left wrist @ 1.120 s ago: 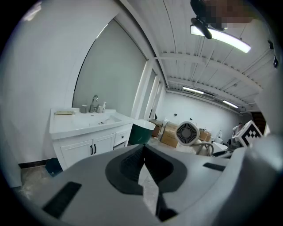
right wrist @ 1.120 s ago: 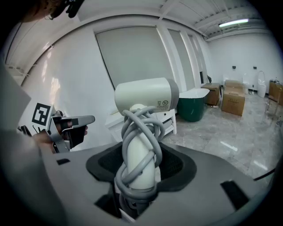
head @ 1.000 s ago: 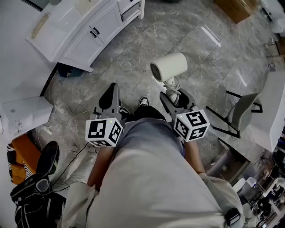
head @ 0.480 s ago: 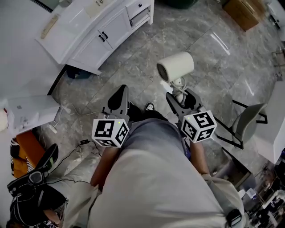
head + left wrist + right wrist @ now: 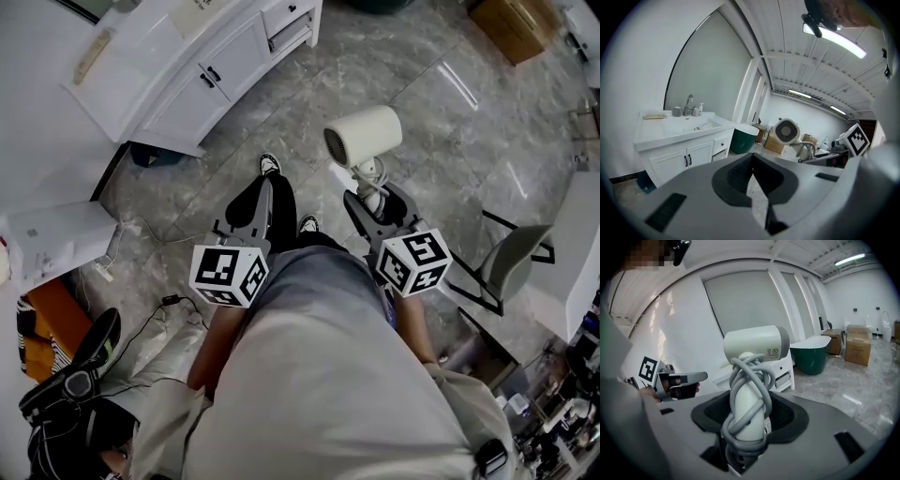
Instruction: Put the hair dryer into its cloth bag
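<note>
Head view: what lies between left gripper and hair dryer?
The person's dark leg and shoe beside the left gripper, then bare marble floor up to the hair dryer; head view.

The floor (image 5: 422, 112) is glossy grey tile with a marble pattern. A white vanity cabinet (image 5: 202, 70) with dark handles stands against the wall, and its countertop carries a basin and a chrome faucet (image 5: 689, 104). Past it sits a dark green tub (image 5: 743, 139) with a white rim. Cardboard boxes (image 5: 858, 345) stand near the far white wall. A grey chair (image 5: 511, 258) stands off to the right. Strip lights (image 5: 834, 40) run along the white panelled ceiling. A black cable (image 5: 171, 300) trails across the floor.
</note>
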